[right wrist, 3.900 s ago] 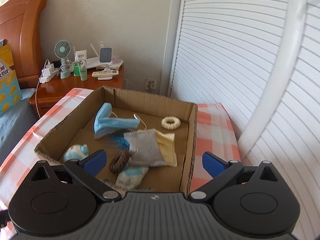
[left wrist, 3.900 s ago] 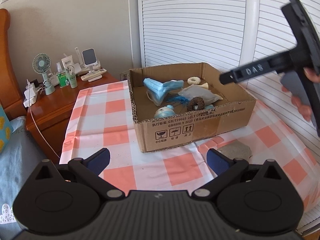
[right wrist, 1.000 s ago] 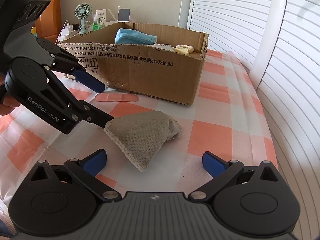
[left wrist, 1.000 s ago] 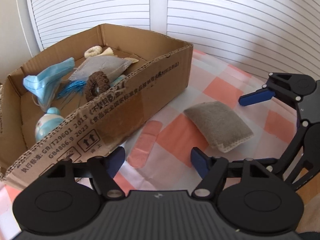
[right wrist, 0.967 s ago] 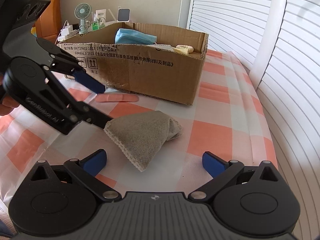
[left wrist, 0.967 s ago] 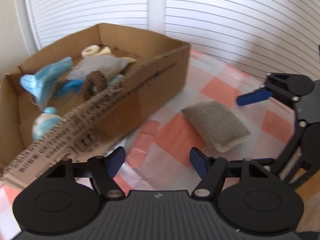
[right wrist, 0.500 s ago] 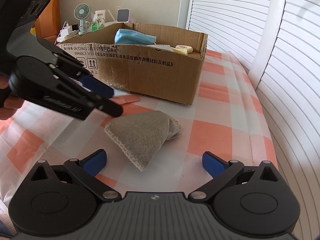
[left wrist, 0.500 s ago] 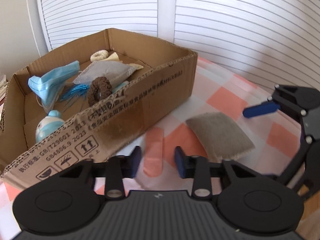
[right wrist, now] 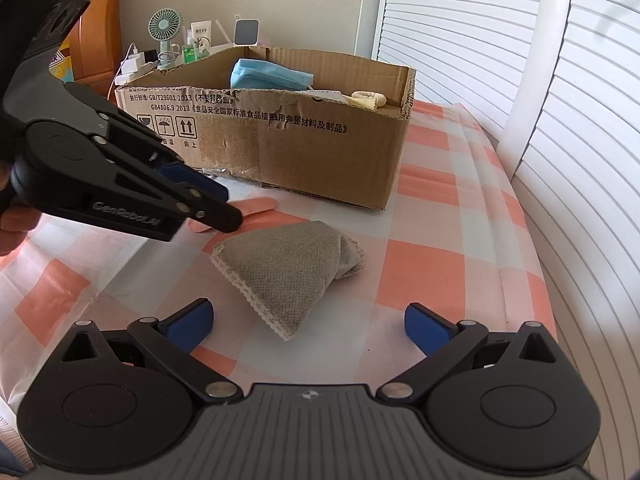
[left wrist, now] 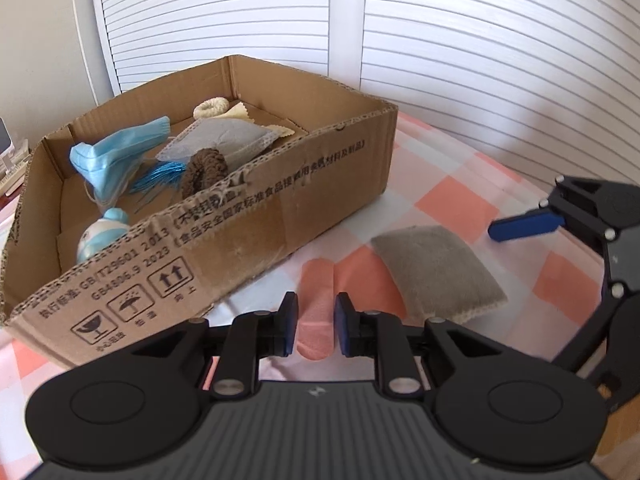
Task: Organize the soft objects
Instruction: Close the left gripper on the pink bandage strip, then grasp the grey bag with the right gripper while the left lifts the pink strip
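While left gripper point(left wrist: 316, 326) pinches pink strip point(left wrist: 316, 312) beside box point(left wrist: 280, 216), right gripper point(right wrist: 308, 322) splayed, straddling pouch point(right wrist: 288, 272).

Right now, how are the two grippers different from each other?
The left gripper has its fingers drawn close, astride the near end of the pink bandage strip; whether they touch it is unclear. The right gripper has its fingers spread wide, with nothing between them. The left one points at the strip near the cardboard box; the right one faces the grey pouch. Both have blue fingertips and sit low over the checked cloth.
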### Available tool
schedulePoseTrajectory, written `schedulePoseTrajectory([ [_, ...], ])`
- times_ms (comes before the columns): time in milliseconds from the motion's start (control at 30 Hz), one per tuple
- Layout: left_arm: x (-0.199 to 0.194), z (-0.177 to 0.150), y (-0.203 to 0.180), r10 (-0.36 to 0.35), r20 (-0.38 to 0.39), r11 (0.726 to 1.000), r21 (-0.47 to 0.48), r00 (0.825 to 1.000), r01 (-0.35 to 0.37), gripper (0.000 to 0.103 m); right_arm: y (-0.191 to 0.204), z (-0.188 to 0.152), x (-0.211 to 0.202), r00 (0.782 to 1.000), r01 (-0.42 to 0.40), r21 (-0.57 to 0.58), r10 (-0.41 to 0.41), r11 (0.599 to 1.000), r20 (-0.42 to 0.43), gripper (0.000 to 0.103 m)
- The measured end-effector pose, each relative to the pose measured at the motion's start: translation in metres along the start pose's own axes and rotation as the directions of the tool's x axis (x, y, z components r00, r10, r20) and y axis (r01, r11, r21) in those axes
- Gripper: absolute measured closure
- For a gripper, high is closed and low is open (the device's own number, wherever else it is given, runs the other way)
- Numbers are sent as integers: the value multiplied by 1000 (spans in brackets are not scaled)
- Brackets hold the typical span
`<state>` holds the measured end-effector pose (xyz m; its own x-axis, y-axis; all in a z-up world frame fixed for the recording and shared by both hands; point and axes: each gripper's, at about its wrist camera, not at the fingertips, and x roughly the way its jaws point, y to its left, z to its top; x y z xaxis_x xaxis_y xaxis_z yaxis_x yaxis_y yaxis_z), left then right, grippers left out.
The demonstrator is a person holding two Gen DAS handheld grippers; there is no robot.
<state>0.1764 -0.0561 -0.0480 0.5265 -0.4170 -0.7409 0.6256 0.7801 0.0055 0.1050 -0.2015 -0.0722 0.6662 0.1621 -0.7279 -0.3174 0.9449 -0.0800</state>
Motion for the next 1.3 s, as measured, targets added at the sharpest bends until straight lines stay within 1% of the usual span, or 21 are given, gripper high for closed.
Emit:
schedulePoseTrajectory([
  [167,5,3,-4,0,12,1000,-15,1000,0,86,1,1,0,1000,0,2,0,1000,1,0],
  [433,0,0,-2,2,12,1000,-24,1000,-2,86,-1,6,5,1000,-20,6,20,1000,8,0],
  [533,-3,-2,1,10,6,1000,-25,1000,-10,86,-1,10,8,1000,-19,6,19,1000,14,6],
  [633,-8,-4,4,20,8,1000,-20,1000,-20,86,-4,16,9,999,-35,35,34,999,19,12],
  [700,-10,-5,6,19,9,1000,-19,1000,-19,86,-4,19,10,999,-50,44,49,998,17,12],
  [833,-11,-6,8,18,4,1000,-11,1000,-18,86,3,21,12,999,-39,14,39,999,10,13],
  [933,-9,-8,9,21,-7,1000,-13,1000,-21,80,4,20,12,999,-39,14,39,999,9,13],
  [1000,-10,-8,7,27,-4,1000,-14,1000,-27,71,3,19,12,999,-40,18,40,999,10,13],
  [1133,-7,-8,4,27,2,1000,-8,1000,-27,70,2,19,11,999,-38,30,38,999,13,13],
  [1233,-5,-7,5,24,6,999,-33,1000,-24,75,2,20,12,999,-29,29,28,999,14,13],
  [1300,-5,-7,5,15,8,999,-52,1000,-15,85,1,20,12,999,-30,33,29,999,15,13],
])
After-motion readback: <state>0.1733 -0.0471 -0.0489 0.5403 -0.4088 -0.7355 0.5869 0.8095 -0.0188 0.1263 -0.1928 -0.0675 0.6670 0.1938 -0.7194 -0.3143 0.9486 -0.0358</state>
